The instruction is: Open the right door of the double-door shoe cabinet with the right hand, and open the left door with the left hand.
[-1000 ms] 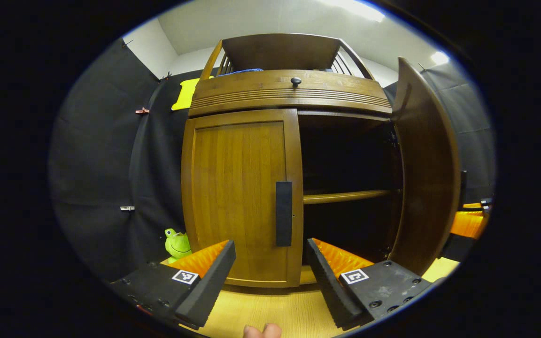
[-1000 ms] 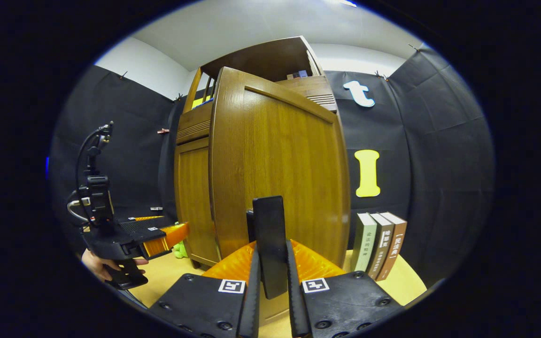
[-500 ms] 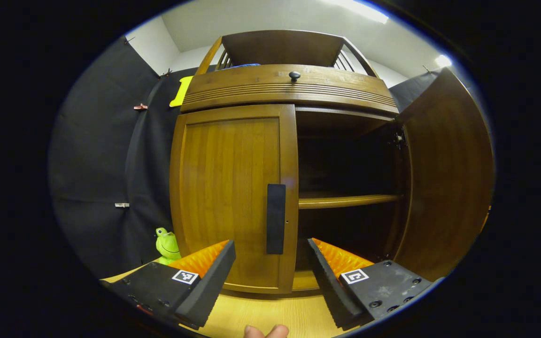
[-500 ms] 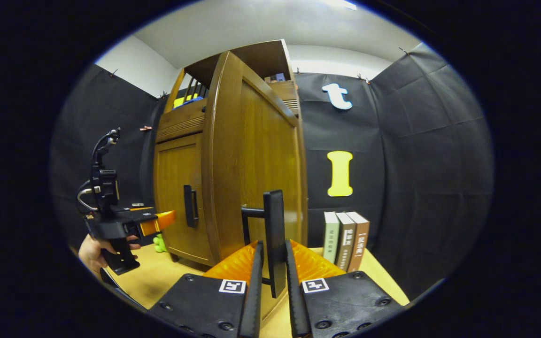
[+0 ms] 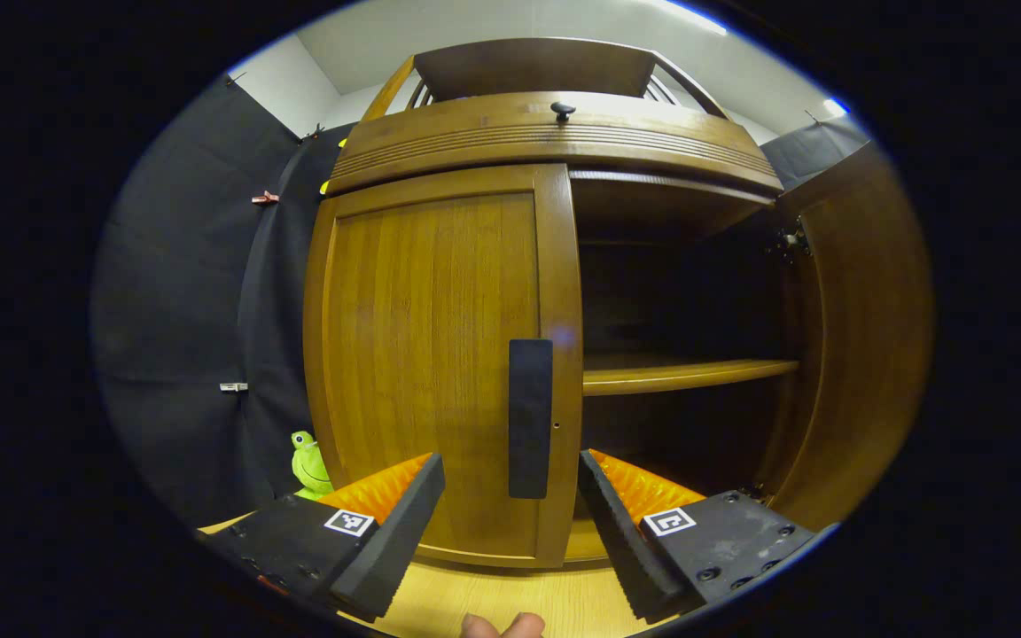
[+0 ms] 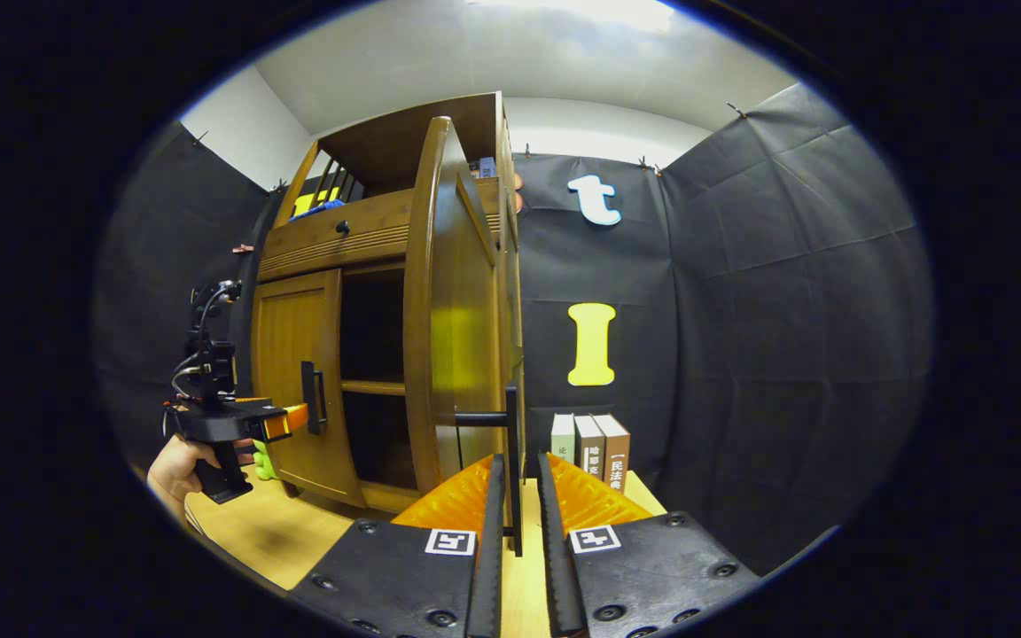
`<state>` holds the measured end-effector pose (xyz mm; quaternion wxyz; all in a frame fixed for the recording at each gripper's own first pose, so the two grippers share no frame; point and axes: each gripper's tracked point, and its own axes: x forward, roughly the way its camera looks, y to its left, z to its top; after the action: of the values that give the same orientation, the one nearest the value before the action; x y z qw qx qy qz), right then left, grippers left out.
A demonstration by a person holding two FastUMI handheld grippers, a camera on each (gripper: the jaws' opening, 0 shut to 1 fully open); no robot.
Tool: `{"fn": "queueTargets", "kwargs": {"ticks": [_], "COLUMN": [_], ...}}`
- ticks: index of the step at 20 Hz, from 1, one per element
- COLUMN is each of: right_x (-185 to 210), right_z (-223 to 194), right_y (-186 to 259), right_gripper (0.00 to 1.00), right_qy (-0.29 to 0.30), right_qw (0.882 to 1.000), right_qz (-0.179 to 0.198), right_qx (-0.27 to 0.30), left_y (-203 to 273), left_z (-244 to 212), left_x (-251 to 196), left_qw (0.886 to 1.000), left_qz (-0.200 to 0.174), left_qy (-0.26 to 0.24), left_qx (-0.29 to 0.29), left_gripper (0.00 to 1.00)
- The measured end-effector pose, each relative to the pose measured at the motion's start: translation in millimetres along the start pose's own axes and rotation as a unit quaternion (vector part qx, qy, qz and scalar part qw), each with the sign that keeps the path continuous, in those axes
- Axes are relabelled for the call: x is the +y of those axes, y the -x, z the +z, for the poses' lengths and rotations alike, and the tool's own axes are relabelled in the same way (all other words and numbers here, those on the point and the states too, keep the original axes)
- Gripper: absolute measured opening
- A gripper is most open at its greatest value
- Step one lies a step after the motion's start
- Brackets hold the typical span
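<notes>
Swinging wider since a second ago: the right door (image 6: 453, 310), which is now standing edge-on to my right gripper (image 6: 515, 532) and well clear of the cabinet (image 5: 555, 142) front; my left gripper (image 5: 510, 523) is meanwhile drawing closer to the closed left door (image 5: 431, 354).

Item, right door: I am holding it by its handle (image 6: 510, 461), both fingers pinching the upright black bar between them, jaws nearly together. In the left gripper view the same door (image 5: 865, 337) is hanging open at the right, baring a shelf (image 5: 688, 374) inside.

Item, left door: it is sitting flush and not yet opened. Its handle (image 5: 530, 418) is an upright black bar at the door's inner edge, long axis vertical, lying straight ahead and slightly above my left fingertips, between their lines but apart from both. My left jaws are standing wide, holding nothing, touching nothing. In the right gripper view, my left gripper (image 6: 284, 421) is hovering just short of that handle (image 6: 311, 397).

Judgement: a short advance, then closing sideways across the bar, is what the next move is calling for.

Sundries: green toy (image 5: 308, 461), books (image 6: 590, 452), table (image 5: 493, 602).
</notes>
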<state>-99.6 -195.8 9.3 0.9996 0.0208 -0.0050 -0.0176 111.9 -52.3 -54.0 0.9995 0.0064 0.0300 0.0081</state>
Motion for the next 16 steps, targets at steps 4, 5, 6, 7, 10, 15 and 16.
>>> {"fn": "queueTargets", "kwargs": {"ticks": [4,5,6,7,10,15,16], "right_x": [-16.4,-18.3,-17.7,-19.9,-30.4,-70.0,-80.1], "right_z": [-2.0,-2.5,-1.5,-0.2,9.2,21.4,19.9], "right_y": [-3.8,-3.2,-2.6,0.3,7.5,21.2,20.6], "right_gripper": [0.24,0.24,0.24,0.24,0.35,0.83,0.94], "right_qy": [-0.014,-0.019,-0.022,-0.020,0.001,0.004,-0.007], "right_qw": [1.000,1.000,1.000,1.000,0.999,0.994,0.993], "right_qz": [-0.017,-0.016,-0.012,-0.015,-0.030,-0.096,-0.110], "right_qx": [-0.005,-0.005,-0.005,-0.006,-0.025,-0.049,-0.050], "left_y": [-9.8,-11.7,-13.1,-15.3,-23.8,-41.1,-44.2], "left_z": [0.6,2.6,3.9,7.4,12.9,11.0,10.3], "left_x": [-0.5,-1.6,-2.7,-4.5,-10.0,-10.7,-9.5], "left_qw": [1.000,1.000,1.000,1.000,1.000,1.000,1.000], "left_qz": [-0.001,-0.003,-0.004,-0.006,-0.013,-0.018,-0.017], "left_qy": [0.004,0.004,0.004,0.004,0.004,0.009,0.009], "left_qx": [-0.004,-0.006,-0.008,-0.011,-0.017,-0.010,-0.009], "left_gripper": [0.94,0.93,0.93,0.93,0.93,0.93,0.92]}}
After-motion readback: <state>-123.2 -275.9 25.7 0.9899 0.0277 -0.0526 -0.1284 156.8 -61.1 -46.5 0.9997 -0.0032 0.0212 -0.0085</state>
